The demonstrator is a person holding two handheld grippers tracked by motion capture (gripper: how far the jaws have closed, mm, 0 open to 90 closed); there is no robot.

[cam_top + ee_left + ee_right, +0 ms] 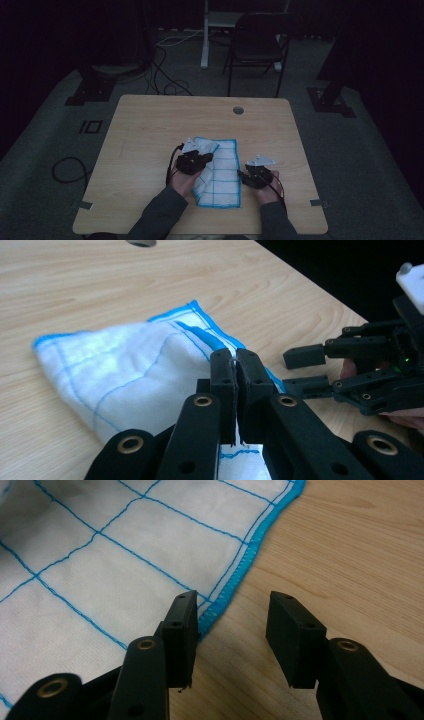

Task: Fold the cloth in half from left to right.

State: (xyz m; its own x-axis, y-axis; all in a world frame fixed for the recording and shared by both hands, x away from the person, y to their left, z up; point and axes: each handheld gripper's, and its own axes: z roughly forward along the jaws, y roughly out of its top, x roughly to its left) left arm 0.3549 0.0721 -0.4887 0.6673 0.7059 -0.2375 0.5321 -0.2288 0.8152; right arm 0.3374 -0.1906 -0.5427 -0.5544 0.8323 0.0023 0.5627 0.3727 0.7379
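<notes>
A white cloth with blue lines lay on the wooden surface, and the left gripper pinched it

The cloth [220, 172] lay flat near the person's edge of the surface [150, 130], between the two hands, with its far left corner folded over and lifted up. The left gripper [196, 161] sat on the cloth's left side, and its fingers [223, 385] were pressed together on a fold of the cloth, right by the blue hem. The right gripper [255, 176] sat just beside the cloth's right edge. Its fingers [181, 630] were apart with nothing between them but bare wood; one finger stood at the blue hem and the other over the wood. A small round hole [238, 110] was at the far side of the surface, and a dark chair [256, 45] stood on the floor behind it
</notes>
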